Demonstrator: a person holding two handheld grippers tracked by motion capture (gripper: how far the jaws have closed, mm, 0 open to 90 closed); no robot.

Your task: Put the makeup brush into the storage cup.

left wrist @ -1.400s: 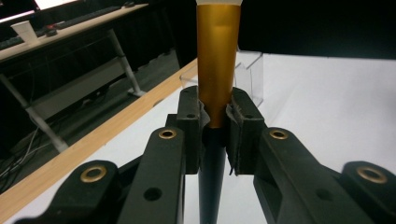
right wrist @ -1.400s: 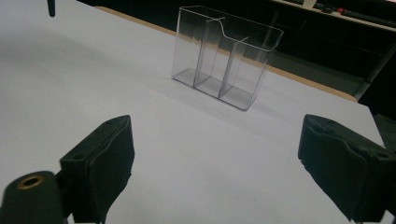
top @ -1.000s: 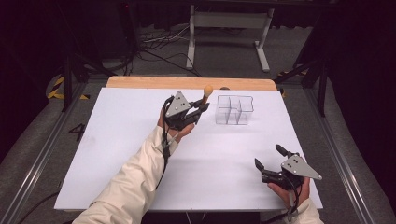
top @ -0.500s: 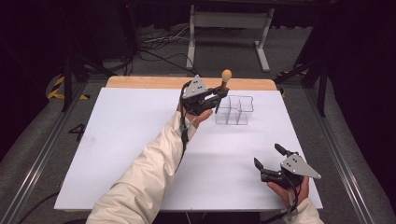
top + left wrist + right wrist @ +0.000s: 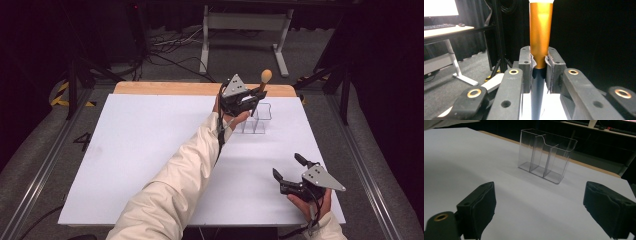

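A slim orange-handled tool [image 5: 265, 77] with a dark lower shaft stands nearly upright in my left gripper [image 5: 254, 97], just above the clear plastic organizer [image 5: 258, 119] at the table's far right. In the left gripper view the jaws are shut on the tool [image 5: 540, 32] where orange meets dark, left gripper [image 5: 540, 66]. My right gripper [image 5: 287, 166] rests low near the front right of the white table [image 5: 150, 150], open with nothing between its pads. In the right gripper view the organizer [image 5: 545, 157] shows three empty compartments ahead of the right gripper [image 5: 546, 207].
A wooden strip [image 5: 165, 88] runs along the table's far edge. Metal rails [image 5: 45, 165] flank the table on both sides. Beyond it are a white desk frame [image 5: 245, 22], cables on the floor and dark curtains.
My left gripper has carried the tool to the right and farther back, from left of the organizer to just above it, and the tool now stands more upright. The right gripper has stayed put.
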